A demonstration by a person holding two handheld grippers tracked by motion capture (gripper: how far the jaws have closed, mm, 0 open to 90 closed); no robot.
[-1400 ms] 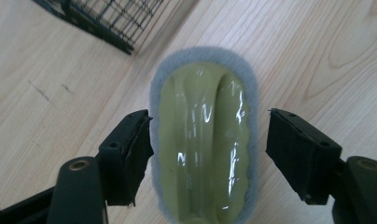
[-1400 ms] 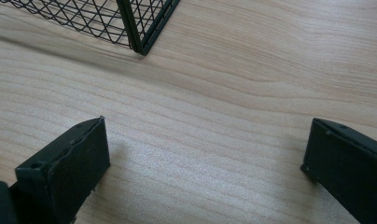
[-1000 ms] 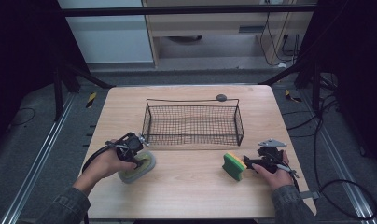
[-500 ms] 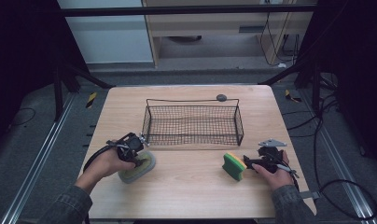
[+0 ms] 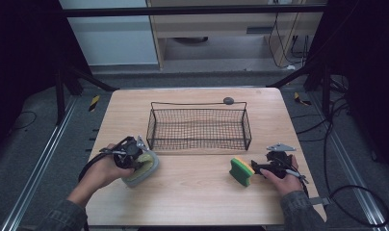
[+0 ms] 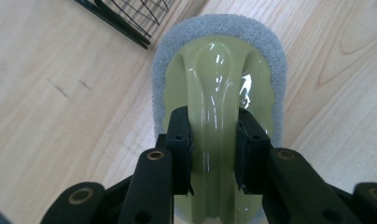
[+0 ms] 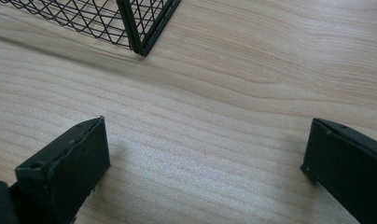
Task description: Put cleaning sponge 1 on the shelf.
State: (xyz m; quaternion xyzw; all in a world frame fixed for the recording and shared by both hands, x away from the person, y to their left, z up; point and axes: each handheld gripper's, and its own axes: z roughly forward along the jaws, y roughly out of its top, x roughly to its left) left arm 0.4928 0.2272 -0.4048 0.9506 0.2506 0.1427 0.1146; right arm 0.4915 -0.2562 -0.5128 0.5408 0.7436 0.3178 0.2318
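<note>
Left tool (image 6: 213, 140) just closed on scrubber (image 6: 219, 79) handle near desk (image 5: 192, 192) left edge; right tool (image 7: 205, 158) gaping over bare wood beside sponge (image 5: 241, 172).

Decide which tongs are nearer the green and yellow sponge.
Right. The right tongs sit open just beside the green and yellow sponge, while the left tongs are across the table, shut on the handled scrubber.

- Left gripper (image 6: 213, 140), near the wire basket's (image 5: 198, 126) front-left corner, has just been closing; its jaws clamp the scrubber's handle (image 6: 214, 98).
- Right gripper (image 7: 205, 163), off the basket's front-right corner, holds its jaws wide apart.
</note>
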